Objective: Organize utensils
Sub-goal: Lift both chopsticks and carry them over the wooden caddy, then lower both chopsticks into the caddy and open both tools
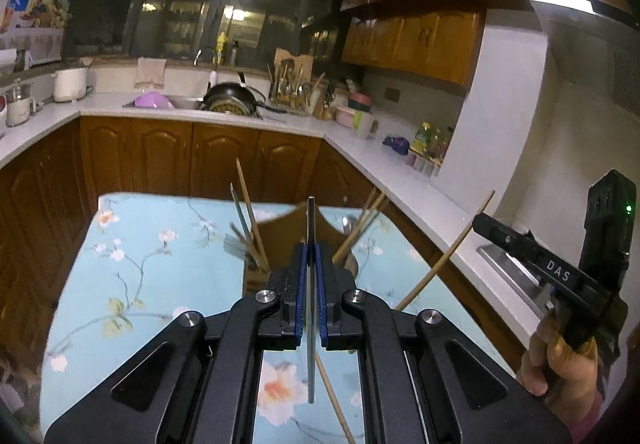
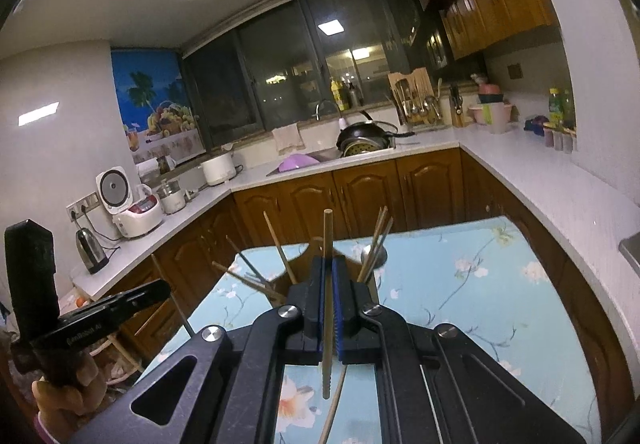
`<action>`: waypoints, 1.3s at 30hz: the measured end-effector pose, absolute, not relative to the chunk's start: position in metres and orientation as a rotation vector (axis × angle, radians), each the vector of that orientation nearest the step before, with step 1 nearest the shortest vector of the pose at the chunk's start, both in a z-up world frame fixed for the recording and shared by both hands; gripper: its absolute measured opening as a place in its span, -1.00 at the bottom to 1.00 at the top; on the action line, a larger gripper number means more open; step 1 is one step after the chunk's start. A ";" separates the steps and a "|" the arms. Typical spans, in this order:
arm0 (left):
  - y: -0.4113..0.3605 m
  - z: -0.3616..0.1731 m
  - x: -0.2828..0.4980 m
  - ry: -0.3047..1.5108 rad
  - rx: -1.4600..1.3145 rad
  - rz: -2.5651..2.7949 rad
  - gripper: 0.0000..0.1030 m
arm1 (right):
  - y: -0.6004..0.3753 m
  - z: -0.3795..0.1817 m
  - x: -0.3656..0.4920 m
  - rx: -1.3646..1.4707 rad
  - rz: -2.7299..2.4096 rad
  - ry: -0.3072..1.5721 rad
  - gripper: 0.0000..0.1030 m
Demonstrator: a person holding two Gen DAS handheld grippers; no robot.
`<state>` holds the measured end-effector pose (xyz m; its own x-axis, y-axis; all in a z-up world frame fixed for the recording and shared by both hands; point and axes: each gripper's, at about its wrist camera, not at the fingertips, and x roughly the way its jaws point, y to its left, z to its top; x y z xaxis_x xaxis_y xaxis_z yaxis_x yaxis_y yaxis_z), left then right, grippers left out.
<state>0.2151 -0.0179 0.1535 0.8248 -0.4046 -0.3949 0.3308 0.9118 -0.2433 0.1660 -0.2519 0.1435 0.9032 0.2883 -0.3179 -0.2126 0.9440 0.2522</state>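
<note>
A: Wooden utensil holder (image 1: 296,228) on the blue floral desk (image 1: 132,264) already has several chopsticks; two more are above it.
B: Left gripper (image 1: 311,276) fingers pinch a metal chopstick (image 1: 311,219); right gripper (image 2: 329,292) fingers pinch a bamboo chopstick (image 2: 328,232).
A: Only the right view shows the rice cooker (image 2: 134,211).

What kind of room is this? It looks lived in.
A home kitchen, most likely. A sink with a black wok beside it sits in a white counter over wooden cabinets, and a rice cooker and kettle stand on the left.
</note>
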 end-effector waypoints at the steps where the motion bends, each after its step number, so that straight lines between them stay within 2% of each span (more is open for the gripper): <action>1: -0.018 0.159 0.219 0.441 -0.167 -0.387 -0.93 | -0.251 0.147 0.169 0.213 0.262 0.353 -0.94; 10: -0.015 0.201 0.260 0.341 -0.164 -0.332 -0.93 | -0.249 0.182 0.203 0.200 0.251 0.287 -0.94; 17: -0.016 0.208 0.300 0.295 -0.169 -0.257 -0.93 | -0.247 0.192 0.235 0.190 0.224 0.262 -0.94; 28: -0.035 0.161 0.342 0.293 -0.178 -0.191 -0.93 | -0.250 0.157 0.266 0.209 0.188 0.291 -0.94; 39: -0.051 0.099 0.343 0.423 -0.124 -0.210 -0.92 | -0.248 0.109 0.269 0.223 0.197 0.361 -0.95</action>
<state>0.3428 -0.0514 0.0992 0.8907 -0.2272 -0.3938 0.1757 0.9709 -0.1627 0.2691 -0.2477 0.1090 0.9170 0.2298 -0.3259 -0.1509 0.9564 0.2500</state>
